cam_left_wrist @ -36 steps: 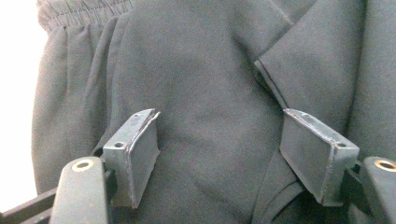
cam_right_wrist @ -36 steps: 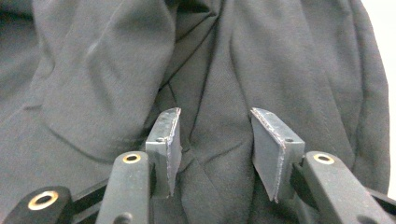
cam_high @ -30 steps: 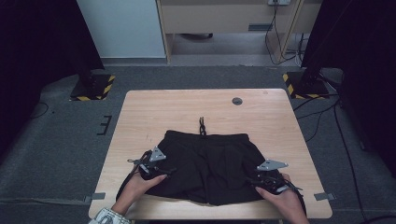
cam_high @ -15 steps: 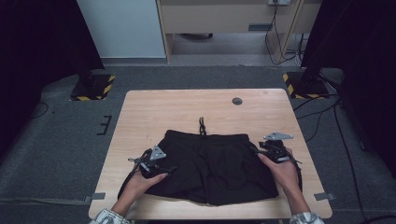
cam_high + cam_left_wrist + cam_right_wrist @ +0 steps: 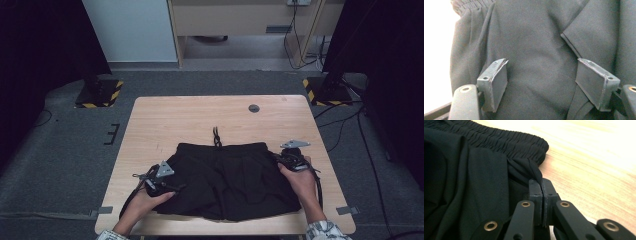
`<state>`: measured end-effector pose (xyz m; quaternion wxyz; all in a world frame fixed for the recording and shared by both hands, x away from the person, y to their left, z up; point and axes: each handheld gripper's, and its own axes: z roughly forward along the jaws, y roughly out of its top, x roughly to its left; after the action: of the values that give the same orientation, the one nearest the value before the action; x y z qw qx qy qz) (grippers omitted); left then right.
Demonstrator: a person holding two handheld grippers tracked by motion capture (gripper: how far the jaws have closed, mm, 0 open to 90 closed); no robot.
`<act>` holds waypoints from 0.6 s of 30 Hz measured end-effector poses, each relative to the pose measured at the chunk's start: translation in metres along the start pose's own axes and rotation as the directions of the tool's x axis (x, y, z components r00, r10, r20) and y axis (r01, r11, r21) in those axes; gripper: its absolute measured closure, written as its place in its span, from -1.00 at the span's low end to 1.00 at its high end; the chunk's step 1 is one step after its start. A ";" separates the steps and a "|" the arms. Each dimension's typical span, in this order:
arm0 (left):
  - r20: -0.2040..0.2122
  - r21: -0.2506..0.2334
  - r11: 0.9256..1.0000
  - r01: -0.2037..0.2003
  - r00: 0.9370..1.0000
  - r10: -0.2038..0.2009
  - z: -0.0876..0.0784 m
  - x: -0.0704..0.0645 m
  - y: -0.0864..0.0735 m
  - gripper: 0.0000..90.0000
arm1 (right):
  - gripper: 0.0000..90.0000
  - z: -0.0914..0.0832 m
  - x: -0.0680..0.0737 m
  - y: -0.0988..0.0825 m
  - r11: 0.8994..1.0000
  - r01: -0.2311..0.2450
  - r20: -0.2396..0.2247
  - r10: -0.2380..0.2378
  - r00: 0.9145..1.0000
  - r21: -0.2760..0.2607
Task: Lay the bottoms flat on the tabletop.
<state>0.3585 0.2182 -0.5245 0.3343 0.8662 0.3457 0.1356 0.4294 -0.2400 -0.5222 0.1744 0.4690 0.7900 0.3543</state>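
Black shorts [image 5: 225, 180] lie flat on the wooden table [image 5: 200, 115], waistband away from me, drawstring [image 5: 216, 136] trailing past it. My left gripper [image 5: 173, 187] rests on the shorts' left side. In the left gripper view its jaws stand wide apart [image 5: 541, 62] over the black cloth [image 5: 534, 37], pinching nothing. My right gripper [image 5: 278, 158] is at the right end of the waistband. Its jaws have just been closing and are now shut [image 5: 541, 181] on a fold of the shorts' fabric [image 5: 534, 171] just below the gathered waistband [image 5: 506, 142].
A small dark round disc [image 5: 254, 108] sits in the tabletop near the far edge. Bare wood lies beyond the waistband and to the right of the shorts [image 5: 594, 165]. Grey carpet, stand bases with yellow-black stripes [image 5: 97, 92] and cables surround the table.
My right gripper moved away from me along the shorts' right edge, from the hem corner to the waistband end, and closed on the fabric. The left gripper stayed put.
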 end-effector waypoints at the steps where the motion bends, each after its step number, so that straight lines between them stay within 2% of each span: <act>1: -0.003 0.000 1.000 0.001 1.000 -0.001 -0.001 0.002 0.001 -0.45 | 0.95 -0.002 0.001 -0.001 1.000 -0.002 -0.005 0.002 1.000 -0.002; 3: -0.025 -0.018 1.000 -0.010 1.000 0.009 -0.004 0.005 0.004 -0.46 | 0.85 -0.006 0.002 -0.002 1.000 0.004 -0.010 -0.004 1.000 -0.014; 4: -0.034 -0.045 0.999 -0.006 0.999 0.004 -0.008 0.008 0.007 -0.46 | 0.81 -0.007 0.002 -0.002 1.000 0.008 -0.008 -0.008 1.000 -0.023; 6: -0.061 -0.107 0.994 0.012 0.998 -0.019 -0.014 0.017 0.015 -0.44 | 0.70 -0.011 0.001 -0.003 0.999 -0.004 -0.010 0.004 1.000 -0.044; 9: -0.117 -0.160 0.987 0.030 0.992 -0.049 -0.016 0.034 0.028 -0.37 | 0.53 -0.013 0.000 -0.002 0.997 -0.020 -0.009 0.019 1.000 -0.078; 10: -0.131 -0.168 0.985 0.041 0.989 -0.063 -0.015 0.042 0.033 -0.34 | 0.34 -0.013 0.000 -0.001 0.996 -0.013 0.004 0.014 1.000 -0.092; 11: -0.140 -0.172 0.984 0.054 0.987 -0.078 -0.013 0.047 0.036 -0.34 | 0.34 -0.013 0.000 -0.001 0.996 -0.013 0.004 0.014 1.000 -0.092; 13: -0.146 -0.175 0.981 0.087 0.983 -0.113 -0.006 0.060 0.040 -0.27 | 0.20 -0.012 0.000 -0.001 0.995 -0.029 0.006 0.029 1.000 -0.097; 15: -0.163 -0.149 0.984 0.100 0.979 -0.124 0.003 0.069 0.041 -0.20 | 0.03 -0.012 -0.001 -0.001 0.994 -0.038 0.008 0.039 0.999 -0.100; 17: -0.162 -0.128 0.986 0.110 0.978 -0.130 0.008 0.072 0.040 -0.10 | -0.14 -0.010 -0.002 -0.001 0.994 -0.044 0.020 0.046 0.999 -0.100; 18: -0.175 -0.115 0.987 0.113 0.976 -0.132 0.010 0.073 0.038 -0.07 | -0.24 -0.009 -0.003 -0.001 0.994 -0.046 0.016 0.048 0.999 -0.099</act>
<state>0.4354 0.2427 -0.5061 0.3541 0.8084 0.4201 0.2112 0.4247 -0.2463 -0.5170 0.1962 0.4814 0.7587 0.3927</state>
